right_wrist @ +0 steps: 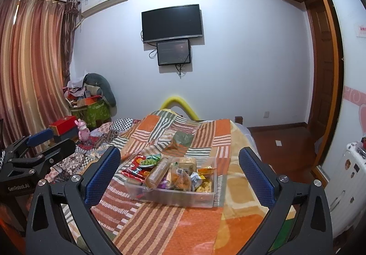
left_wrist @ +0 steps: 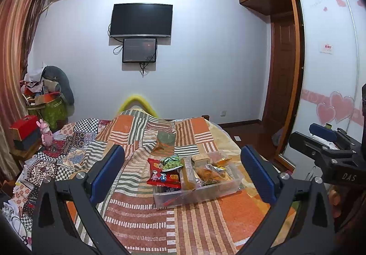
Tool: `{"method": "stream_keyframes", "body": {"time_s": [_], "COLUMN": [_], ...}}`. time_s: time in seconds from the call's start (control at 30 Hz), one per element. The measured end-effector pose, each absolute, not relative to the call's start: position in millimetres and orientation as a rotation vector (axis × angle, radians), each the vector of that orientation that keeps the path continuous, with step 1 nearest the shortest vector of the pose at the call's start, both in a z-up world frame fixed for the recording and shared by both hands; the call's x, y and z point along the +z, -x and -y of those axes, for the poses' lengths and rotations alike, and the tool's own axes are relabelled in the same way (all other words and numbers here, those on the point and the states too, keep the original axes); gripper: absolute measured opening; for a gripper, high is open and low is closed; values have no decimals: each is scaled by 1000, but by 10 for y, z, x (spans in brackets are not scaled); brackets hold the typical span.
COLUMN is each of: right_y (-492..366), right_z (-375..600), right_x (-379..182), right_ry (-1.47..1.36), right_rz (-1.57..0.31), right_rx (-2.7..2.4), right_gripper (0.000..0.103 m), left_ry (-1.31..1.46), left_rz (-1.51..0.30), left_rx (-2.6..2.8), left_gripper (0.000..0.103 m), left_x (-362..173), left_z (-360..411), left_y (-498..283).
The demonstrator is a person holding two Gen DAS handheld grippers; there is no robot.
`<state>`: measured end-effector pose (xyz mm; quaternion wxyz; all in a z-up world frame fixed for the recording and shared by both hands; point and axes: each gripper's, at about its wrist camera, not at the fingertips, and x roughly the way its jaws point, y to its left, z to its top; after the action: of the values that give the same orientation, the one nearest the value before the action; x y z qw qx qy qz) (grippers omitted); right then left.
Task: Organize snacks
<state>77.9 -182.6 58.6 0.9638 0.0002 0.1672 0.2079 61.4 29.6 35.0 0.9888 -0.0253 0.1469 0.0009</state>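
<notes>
Left wrist view: the left gripper (left_wrist: pixel 183 172) hangs spread wide and empty above the patchwork bedspread (left_wrist: pixel 141 220), and the clear bin (left_wrist: pixel 196 195) sits ahead between its fingers, well apart — snack packets heaped inside, a red packet (left_wrist: pixel 163 175) and a green packet (left_wrist: pixel 172 162) draped over its left rim.

Right wrist view: the right gripper (right_wrist: pixel 179 173) is likewise splayed, holding nothing, with the bin ahead.

That fits sorting underway or nearly finished — any reach must clear the rim.
</notes>
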Motion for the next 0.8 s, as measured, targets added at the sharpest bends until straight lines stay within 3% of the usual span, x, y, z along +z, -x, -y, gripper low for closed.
{"method": "stream_keyframes", "body": {"time_s": [0.8], "right_y": [-781], "right_z": [1818], "right_x": [596], "right_ry": [12], "right_rz": [-336], "right_rx": [425], "right_gripper": [103], "left_ry": [66], "left_rz": [-309], "left_rx": [-26], "left_gripper": [103], "left_x": [346], "left_z": [-277], "left_y": [-623]}}
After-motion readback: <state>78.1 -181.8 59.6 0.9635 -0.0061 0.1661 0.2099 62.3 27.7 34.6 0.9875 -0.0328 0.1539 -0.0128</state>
